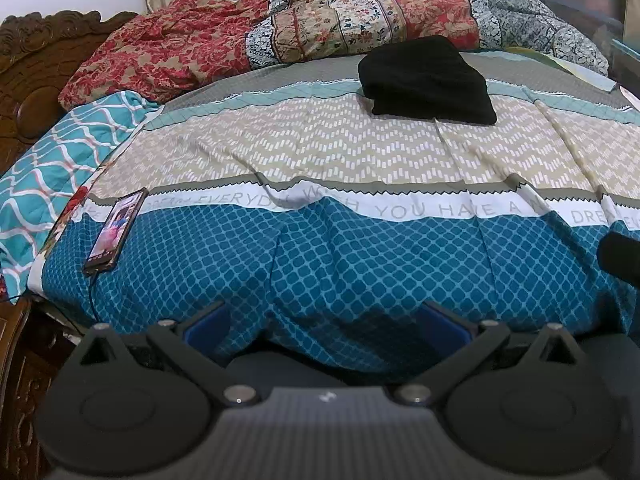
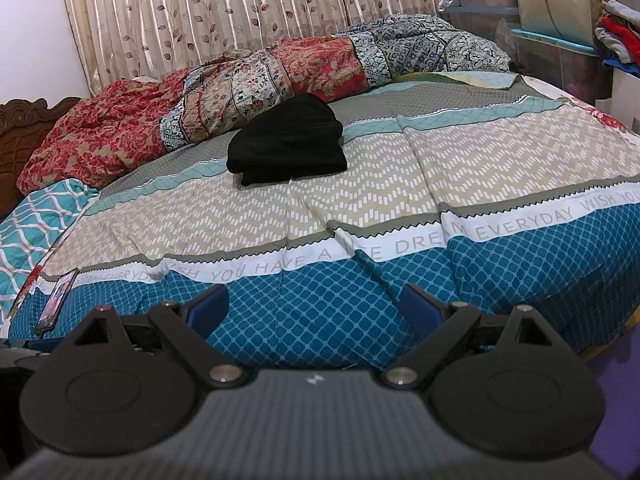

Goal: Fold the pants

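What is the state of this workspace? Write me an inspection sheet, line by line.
Surface: bedspread with chevron, lettered and blue lattice bands, lightly creased.
Job's things: black pants lie folded in a compact bundle toward the far side of the bed.
Clutter: crumpled floral quilt along the far edge; teal patterned pillow at the left; phone with its screen lit near the left edge.
Grippers: left gripper open and empty above the near edge; right gripper open and empty.
Cables: a dark cable runs down from the phone.
Surroundings: leaf-print curtain, carved wooden headboard, stacked clothes at right.
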Motion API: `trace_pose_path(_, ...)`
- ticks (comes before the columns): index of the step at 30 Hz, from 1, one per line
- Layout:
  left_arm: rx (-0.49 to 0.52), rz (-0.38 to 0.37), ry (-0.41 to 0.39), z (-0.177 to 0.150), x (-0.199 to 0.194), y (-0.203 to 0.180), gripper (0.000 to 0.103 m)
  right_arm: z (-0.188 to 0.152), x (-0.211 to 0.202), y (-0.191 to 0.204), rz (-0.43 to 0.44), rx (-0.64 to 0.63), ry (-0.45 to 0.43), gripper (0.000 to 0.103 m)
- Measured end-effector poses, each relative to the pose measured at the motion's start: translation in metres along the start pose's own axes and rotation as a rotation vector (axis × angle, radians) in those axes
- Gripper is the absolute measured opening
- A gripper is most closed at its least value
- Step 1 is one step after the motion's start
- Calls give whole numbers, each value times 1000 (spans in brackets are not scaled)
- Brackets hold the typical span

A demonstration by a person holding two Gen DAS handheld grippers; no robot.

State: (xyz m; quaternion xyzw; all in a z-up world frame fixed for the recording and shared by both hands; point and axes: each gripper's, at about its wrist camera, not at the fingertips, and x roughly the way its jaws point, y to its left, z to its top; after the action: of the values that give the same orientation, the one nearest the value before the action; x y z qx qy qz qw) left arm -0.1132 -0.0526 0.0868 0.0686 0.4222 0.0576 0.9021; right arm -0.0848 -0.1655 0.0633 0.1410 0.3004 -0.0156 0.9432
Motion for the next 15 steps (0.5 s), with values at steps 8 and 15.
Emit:
trace_pose_path(8,1,11,20,0,3,0,103,-1,2,-3,2,1,8,94)
trace_pose_path(15,4,20,31,0,5,-1,103,-1,3,-4,0,2,10,94)
